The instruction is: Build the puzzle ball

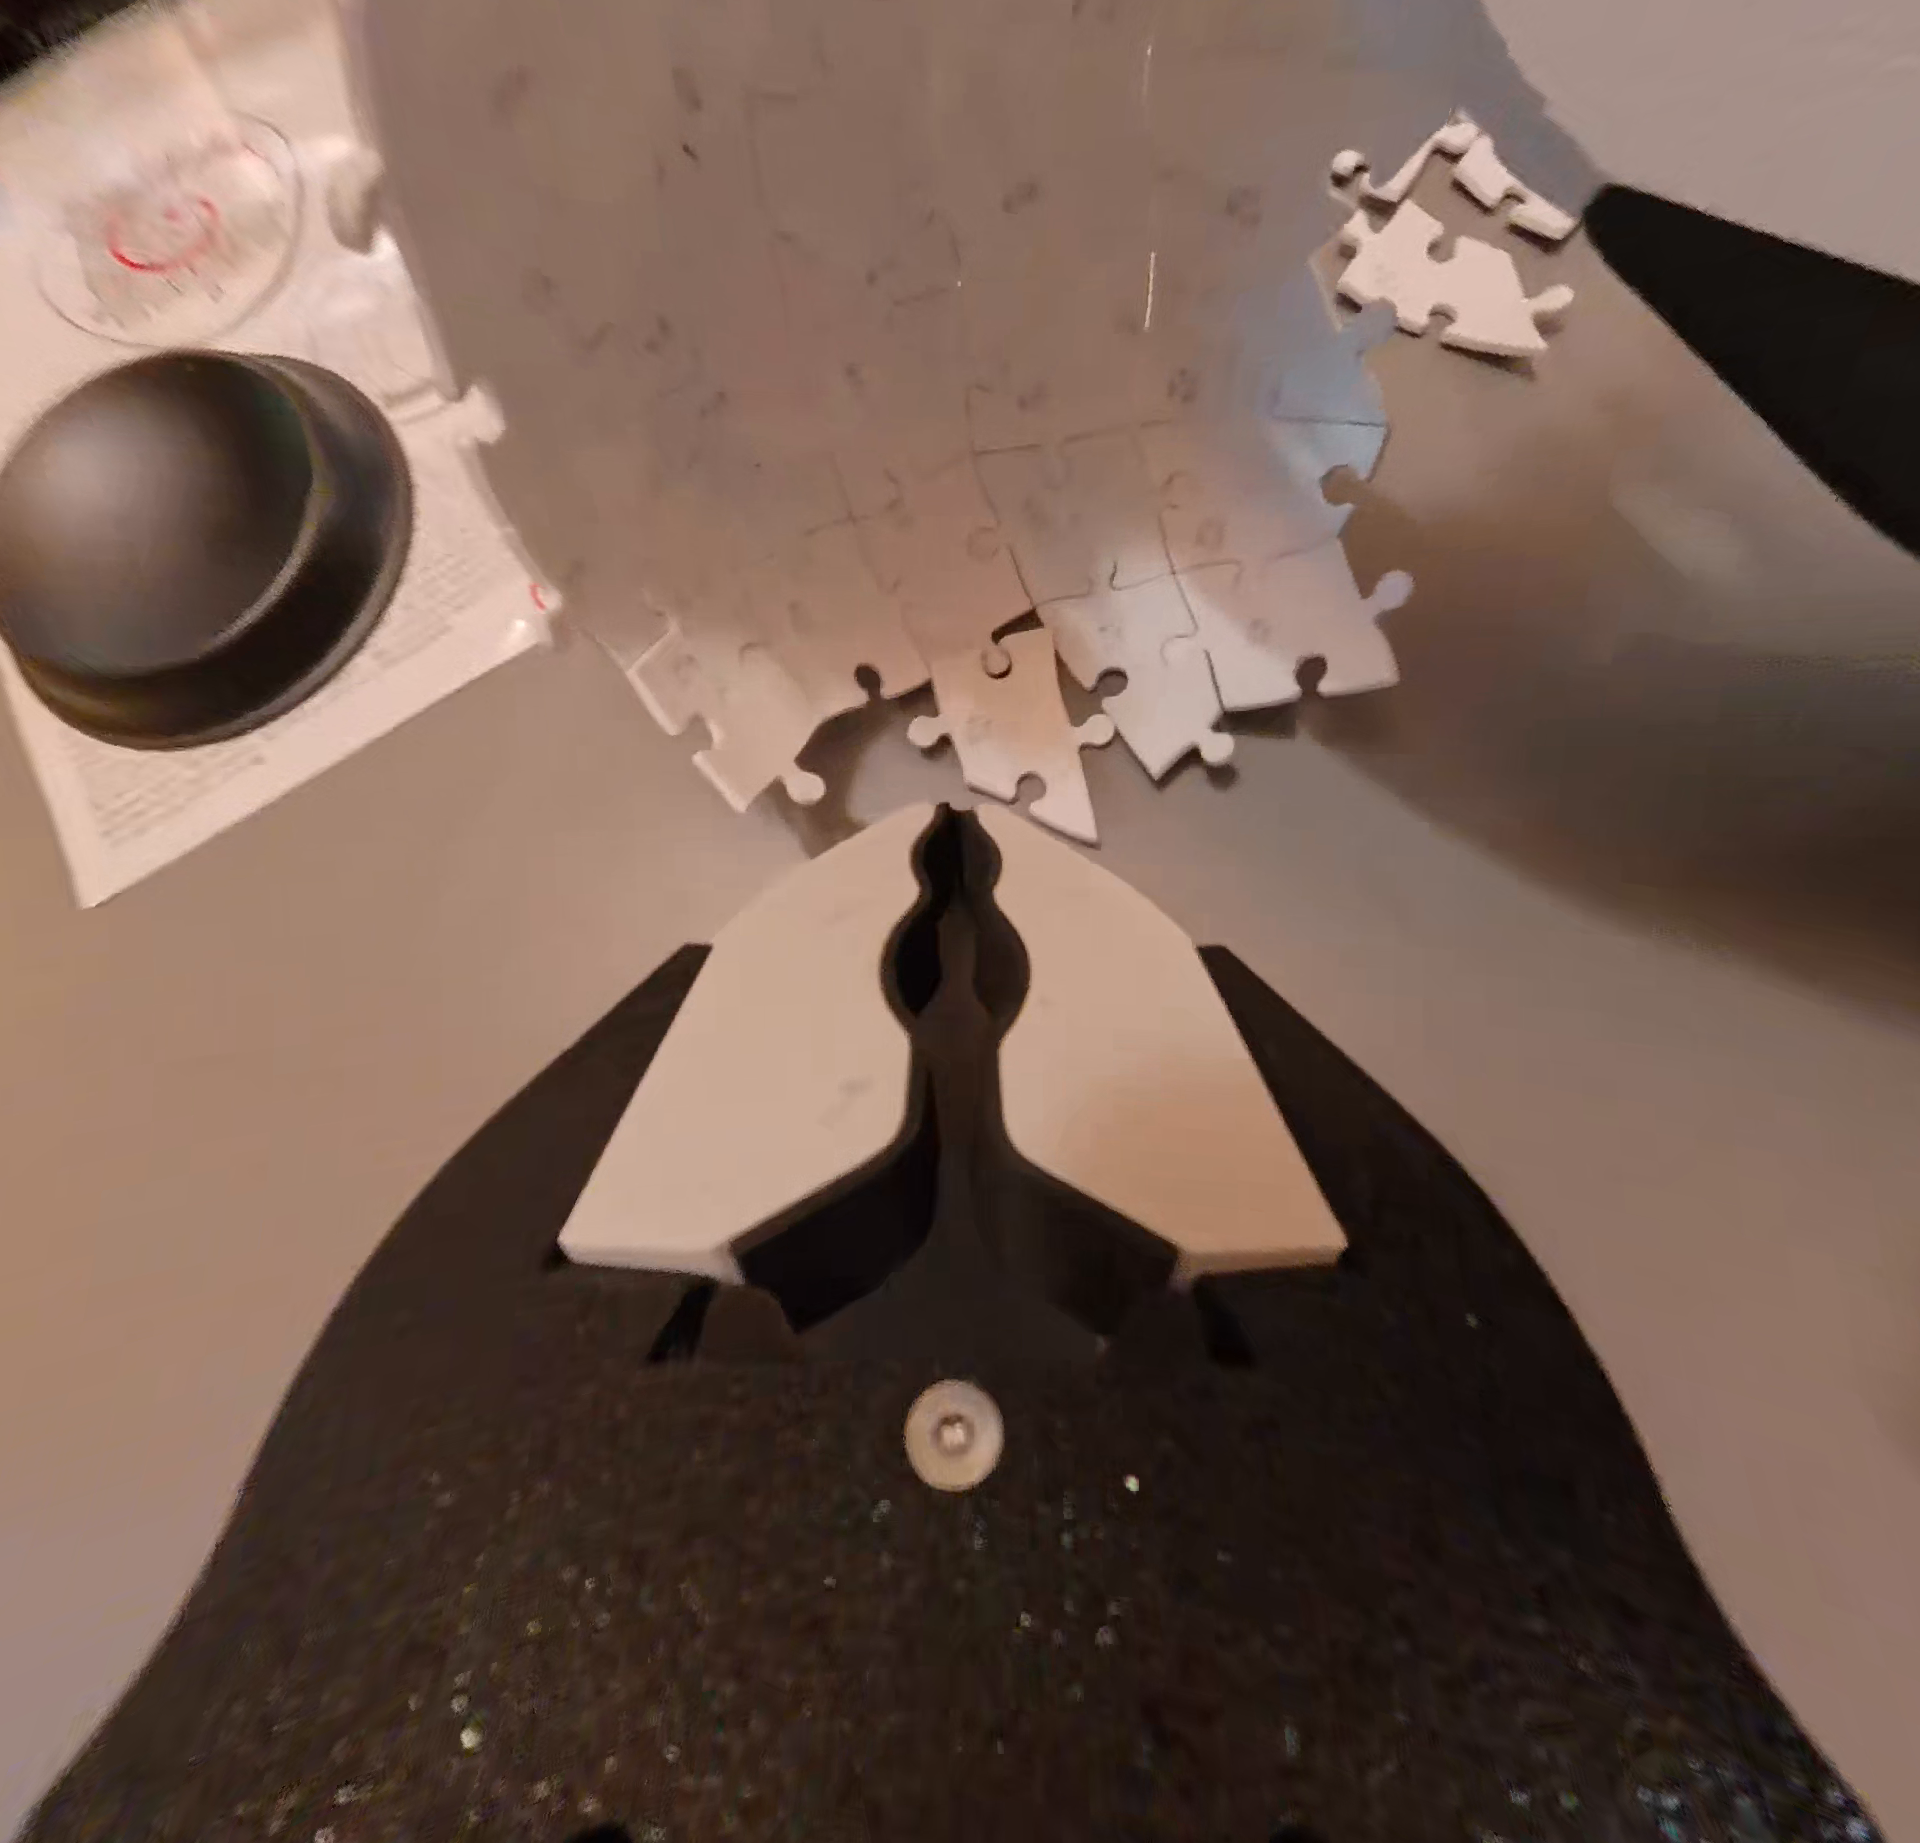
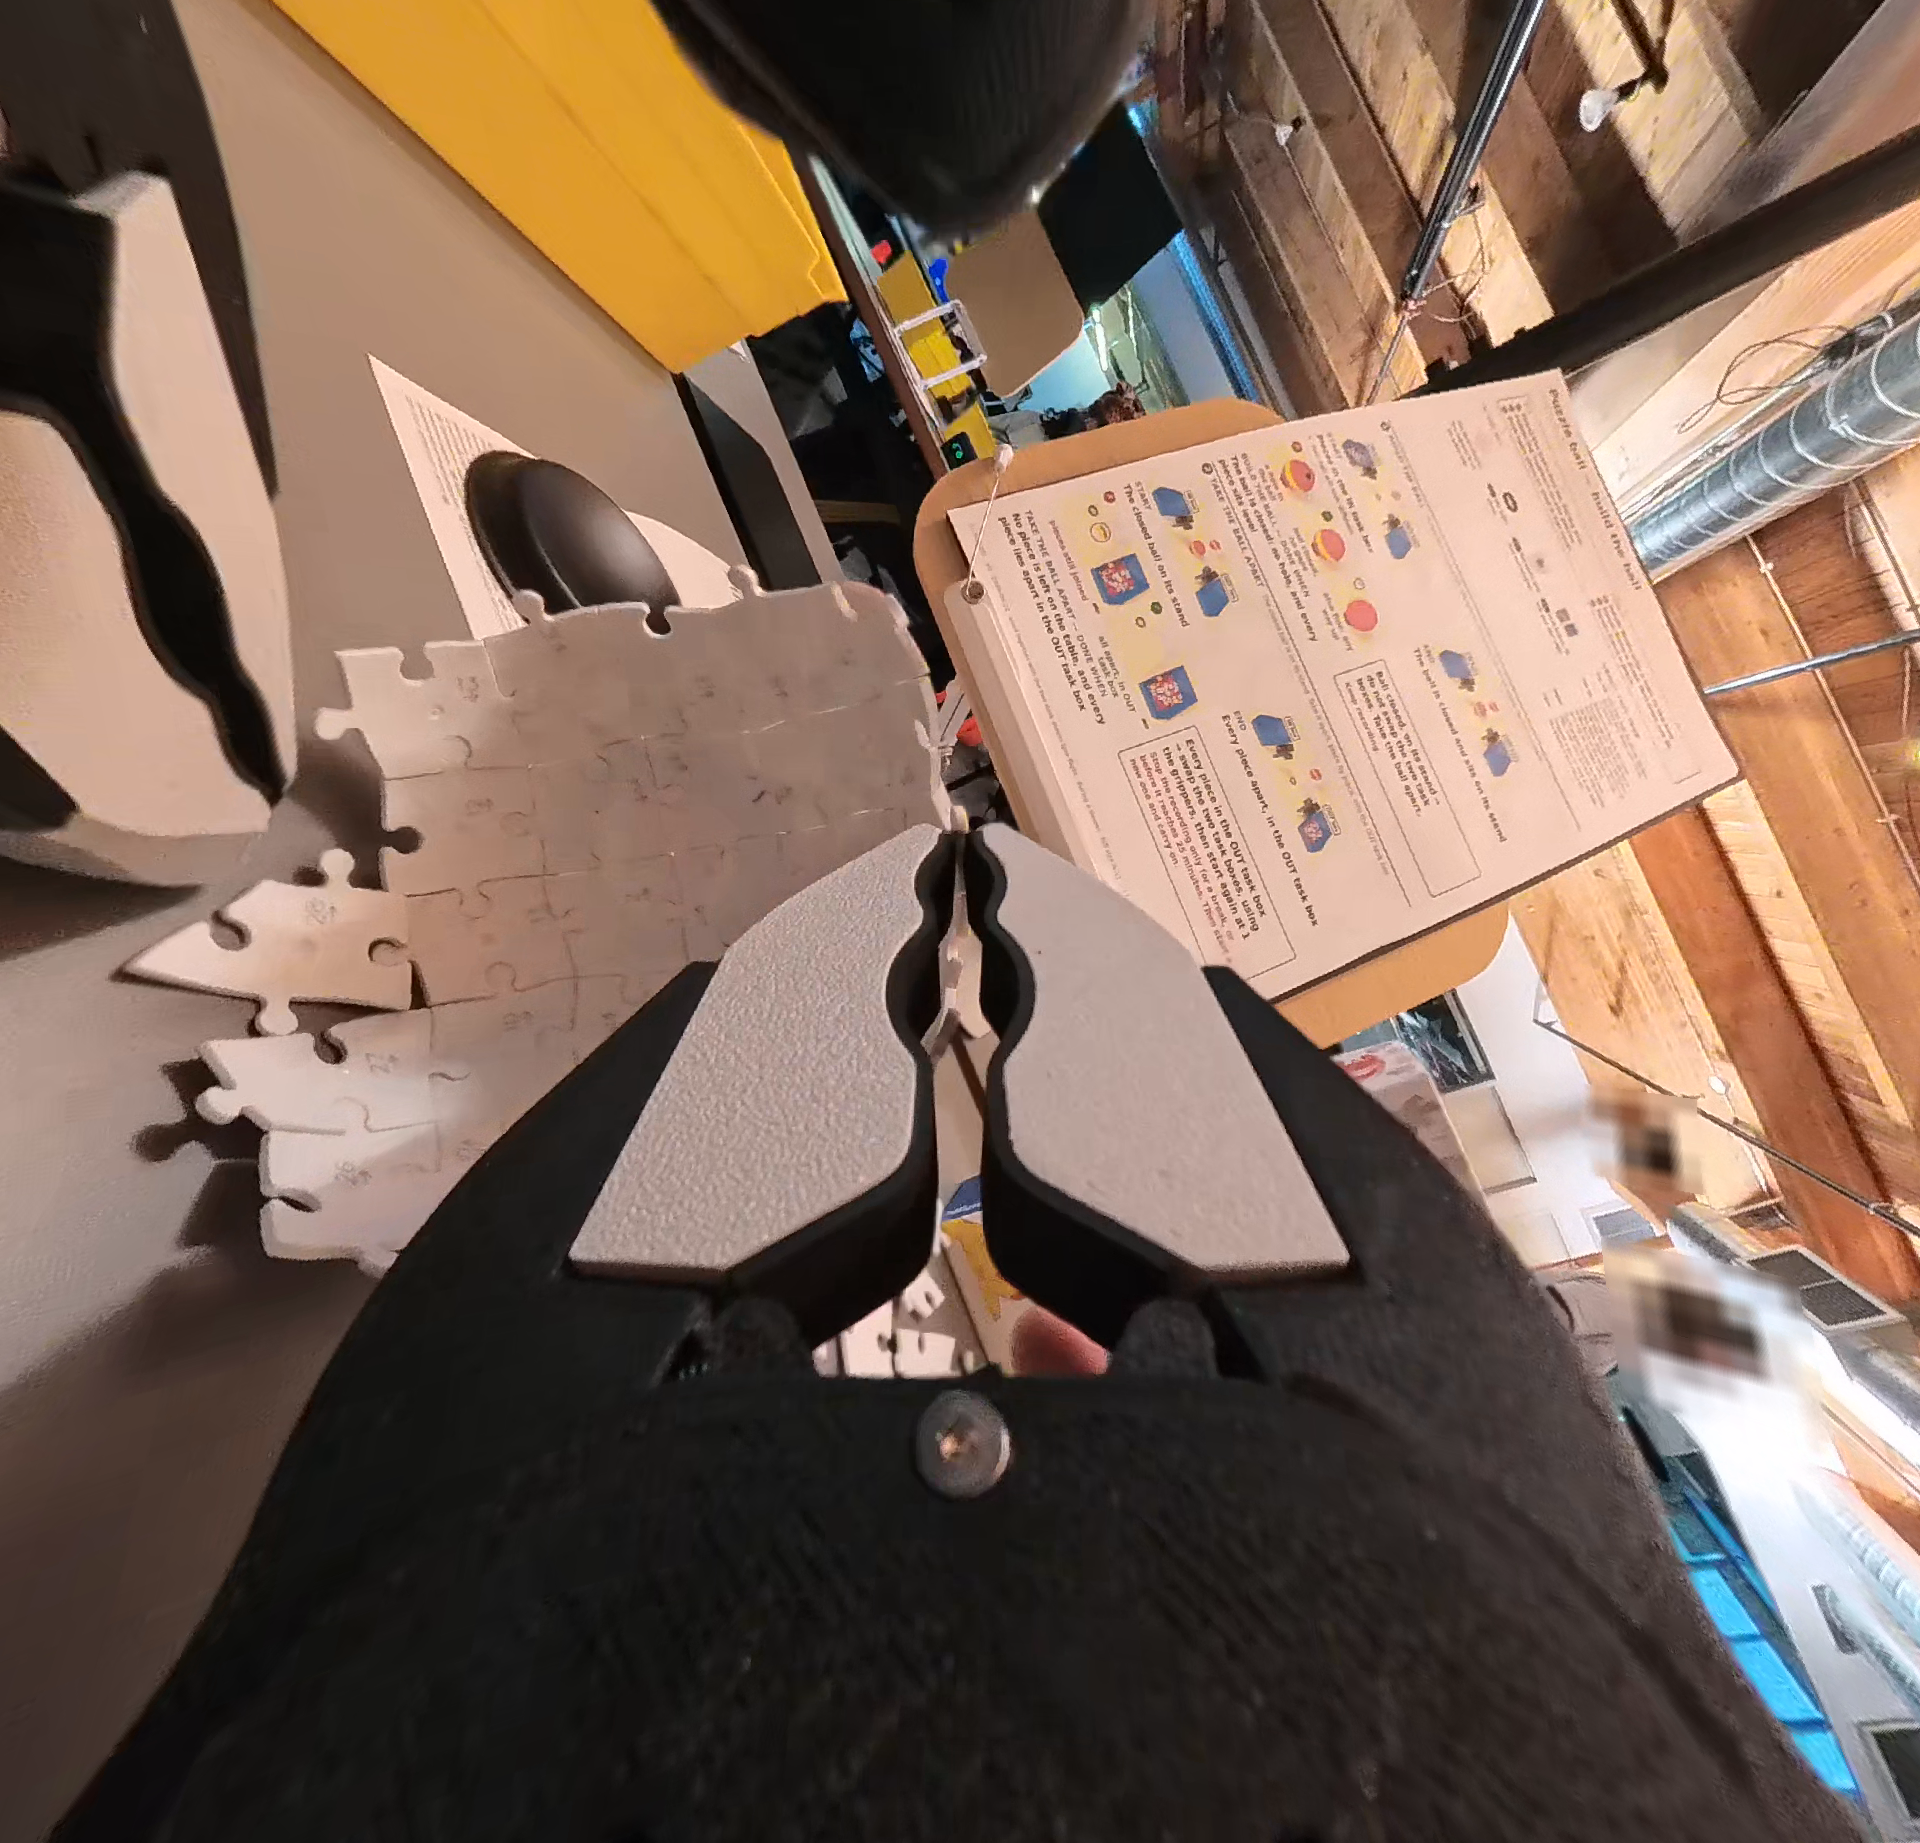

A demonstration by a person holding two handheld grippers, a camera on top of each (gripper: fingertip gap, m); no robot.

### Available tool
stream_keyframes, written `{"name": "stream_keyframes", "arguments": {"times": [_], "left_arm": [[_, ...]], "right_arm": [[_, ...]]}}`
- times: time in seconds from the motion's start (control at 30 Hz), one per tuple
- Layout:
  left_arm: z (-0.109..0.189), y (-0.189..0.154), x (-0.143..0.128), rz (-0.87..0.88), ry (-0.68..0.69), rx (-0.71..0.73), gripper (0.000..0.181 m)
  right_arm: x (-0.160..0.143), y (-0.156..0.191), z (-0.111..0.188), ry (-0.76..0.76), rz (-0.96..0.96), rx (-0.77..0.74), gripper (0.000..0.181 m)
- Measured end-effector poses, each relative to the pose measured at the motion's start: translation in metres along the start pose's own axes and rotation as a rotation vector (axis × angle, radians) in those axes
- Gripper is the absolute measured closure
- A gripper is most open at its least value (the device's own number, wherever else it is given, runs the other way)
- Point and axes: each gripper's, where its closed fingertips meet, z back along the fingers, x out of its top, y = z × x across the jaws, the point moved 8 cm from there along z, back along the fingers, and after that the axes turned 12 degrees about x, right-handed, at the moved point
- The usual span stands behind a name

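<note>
The partly built puzzle ball (image 1: pixel 883 339) is a curved white shell of joined pieces, seen from its inside, with a jagged open edge; it also shows in the right wrist view (image 2: pixel 644 817). My right gripper (image 2: pixel 964 843) is shut on the shell's rim, and a thin white edge shows between its jaws. My left gripper (image 1: pixel 951 822) is shut, its tips right at the shell's lower edge beside a pointed piece (image 1: pixel 1023 744) that sticks out there. Nothing shows between the left jaws. Loose pieces (image 1: pixel 1444 255) lie on the table beyond the shell.
A black domed stand (image 1: pixel 197 546) sits on a printed sheet (image 1: pixel 260 775) at the left, with a clear plastic disc (image 1: pixel 166 224) behind it. In the right wrist view, a yellow box (image 2: pixel 582 131) and an instruction board (image 2: pixel 1351 671) stand past the grey table (image 1: pixel 416 1014). Some 12 centimeters of space lies between my two pairs of fingers.
</note>
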Motion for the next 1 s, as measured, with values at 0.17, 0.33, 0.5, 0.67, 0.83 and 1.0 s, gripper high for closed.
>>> {"name": "stream_keyframes", "arguments": {"times": [0.17,0.33,0.5,0.67,0.83,1.0], "left_arm": [[-0.003,-0.006,0.004,0.01,0.011,-0.007,0.181],[-0.003,-0.011,0.006,0.012,0.012,-0.021,0.181],[0.0,-0.014,0.005,-0.011,-0.01,-0.025,0.181],[-0.002,-0.016,0.008,-0.003,-0.018,-0.038,0.18],[0.0,-0.014,0.009,-0.008,-0.051,-0.012,0.18],[0.002,-0.013,0.005,-0.073,0.007,0.009,0.181]], "right_arm": [[0.0,0.001,0.002,-0.008,-0.017,-0.012,0.18],[-0.003,0.001,0.003,-0.01,-0.037,-0.02,0.18],[-0.003,0.002,0.005,-0.013,-0.028,-0.027,0.18],[-0.003,0.002,0.004,-0.018,-0.036,-0.026,0.18],[-0.002,0.002,0.005,-0.02,-0.026,-0.028,0.18],[-0.002,0.003,0.005,-0.02,-0.025,-0.028,0.18]]}}
